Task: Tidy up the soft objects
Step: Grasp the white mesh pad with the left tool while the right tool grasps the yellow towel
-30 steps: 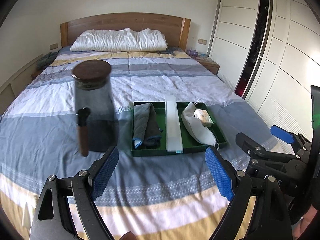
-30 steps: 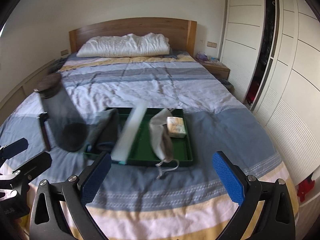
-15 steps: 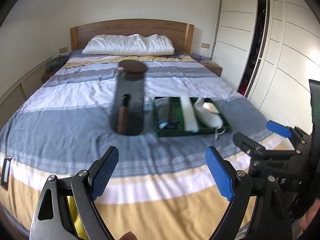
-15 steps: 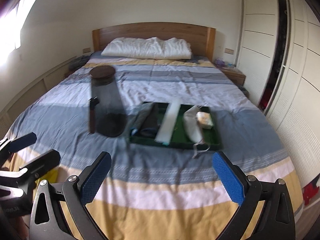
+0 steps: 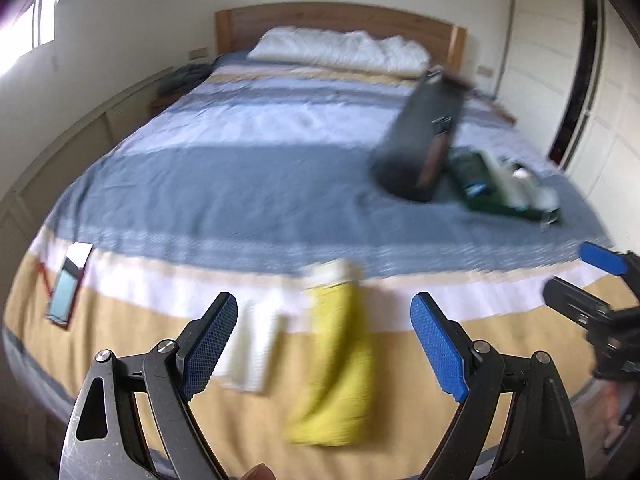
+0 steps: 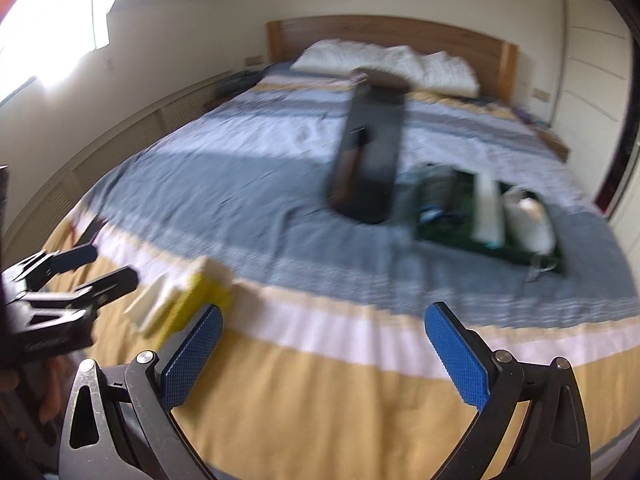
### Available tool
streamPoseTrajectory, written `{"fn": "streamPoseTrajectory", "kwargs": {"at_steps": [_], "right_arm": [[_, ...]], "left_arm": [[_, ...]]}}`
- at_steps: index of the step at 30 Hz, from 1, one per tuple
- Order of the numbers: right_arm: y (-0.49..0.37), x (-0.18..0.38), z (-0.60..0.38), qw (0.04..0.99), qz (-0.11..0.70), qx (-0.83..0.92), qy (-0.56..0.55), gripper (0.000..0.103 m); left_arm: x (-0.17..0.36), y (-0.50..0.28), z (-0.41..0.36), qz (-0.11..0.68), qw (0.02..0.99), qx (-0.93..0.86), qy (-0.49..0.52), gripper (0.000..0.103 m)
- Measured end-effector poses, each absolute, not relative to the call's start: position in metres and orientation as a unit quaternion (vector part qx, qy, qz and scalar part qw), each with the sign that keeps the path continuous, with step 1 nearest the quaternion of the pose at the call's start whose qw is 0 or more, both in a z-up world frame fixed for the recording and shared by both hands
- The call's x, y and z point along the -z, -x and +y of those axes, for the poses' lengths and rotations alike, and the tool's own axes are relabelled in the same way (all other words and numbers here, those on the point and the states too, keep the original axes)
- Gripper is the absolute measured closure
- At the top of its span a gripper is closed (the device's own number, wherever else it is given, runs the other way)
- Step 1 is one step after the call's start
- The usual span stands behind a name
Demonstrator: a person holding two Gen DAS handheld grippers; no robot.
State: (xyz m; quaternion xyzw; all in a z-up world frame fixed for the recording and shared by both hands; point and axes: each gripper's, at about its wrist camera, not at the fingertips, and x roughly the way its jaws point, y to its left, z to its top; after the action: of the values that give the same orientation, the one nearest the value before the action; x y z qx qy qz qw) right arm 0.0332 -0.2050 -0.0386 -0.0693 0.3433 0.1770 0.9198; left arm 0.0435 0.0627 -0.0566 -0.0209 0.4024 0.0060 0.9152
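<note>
A yellow folded cloth [image 5: 336,364] and a white folded cloth [image 5: 256,348] lie on the yellow stripe at the foot of the bed; both also show in the right wrist view, the yellow cloth [image 6: 192,300] at the left. My left gripper [image 5: 324,344] is open and empty just above them. A green tray [image 6: 464,236] holds a grey cloth, a white roll [image 6: 488,208] and a white mask; the tray also shows in the left wrist view [image 5: 496,204]. My right gripper [image 6: 324,356] is open and empty over the bed's foot. Both views are blurred.
A tall dark glass jar [image 5: 420,140] with a wooden lid stands left of the tray, and shows in the right wrist view [image 6: 370,148]. A phone-like flat object [image 5: 70,284] lies at the bed's left edge. White pillows [image 5: 340,48] lie at the headboard. Wardrobes [image 5: 600,80] line the right.
Both grippers have pulled back and swung left toward the foot of the bed. The yellow and white cloths have come into view under the left gripper. Both stay open.
</note>
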Motion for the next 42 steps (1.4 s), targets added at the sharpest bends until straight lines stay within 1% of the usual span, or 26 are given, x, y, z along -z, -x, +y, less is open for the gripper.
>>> {"fn": "streamPoseTrajectory", "kwargs": {"at_steps": [5, 6, 13, 21, 27, 29, 31, 32, 37, 42], "right_arm": [[-0.044, 0.079, -0.147, 0.894, 0.388, -0.209, 0.081, 0.0], [-0.044, 0.079, -0.147, 0.894, 0.388, -0.209, 0.081, 0.0], [-0.064, 0.107, -0.109, 0.875, 0.416, -0.224, 0.107, 0.0], [-0.091, 0.136, -0.085, 0.864, 0.443, -0.222, 0.093, 0.0], [-0.107, 0.158, -0.067, 0.859, 0.459, -0.214, 0.077, 0.001], [-0.113, 0.163, -0.06, 0.856, 0.466, -0.213, 0.075, 0.003], [-0.118, 0.167, -0.055, 0.854, 0.47, -0.208, 0.073, 0.008], [-0.122, 0.17, -0.052, 0.853, 0.474, -0.205, 0.072, 0.009], [-0.14, 0.186, -0.043, 0.841, 0.504, -0.191, 0.051, 0.024], [-0.153, 0.198, -0.041, 0.828, 0.524, -0.197, 0.026, 0.036]], "left_arm": [[0.101, -0.056, 0.11, 0.451, 0.892, -0.025, 0.016, 0.018], [0.109, -0.059, 0.115, 0.457, 0.889, -0.024, 0.016, 0.018], [0.163, -0.076, 0.128, 0.51, 0.86, 0.011, 0.018, 0.018], [0.194, -0.095, 0.126, 0.544, 0.839, 0.01, -0.007, 0.018], [0.202, -0.102, 0.126, 0.553, 0.833, 0.018, -0.026, 0.018], [0.205, -0.102, 0.125, 0.554, 0.832, 0.022, -0.032, 0.018], [0.205, -0.102, 0.131, 0.553, 0.832, 0.026, -0.036, 0.018], [0.205, -0.102, 0.132, 0.552, 0.833, 0.028, -0.035, 0.018], [0.205, -0.104, 0.132, 0.55, 0.833, 0.03, -0.039, 0.018], [0.205, -0.104, 0.13, 0.547, 0.835, 0.03, -0.044, 0.018]]}}
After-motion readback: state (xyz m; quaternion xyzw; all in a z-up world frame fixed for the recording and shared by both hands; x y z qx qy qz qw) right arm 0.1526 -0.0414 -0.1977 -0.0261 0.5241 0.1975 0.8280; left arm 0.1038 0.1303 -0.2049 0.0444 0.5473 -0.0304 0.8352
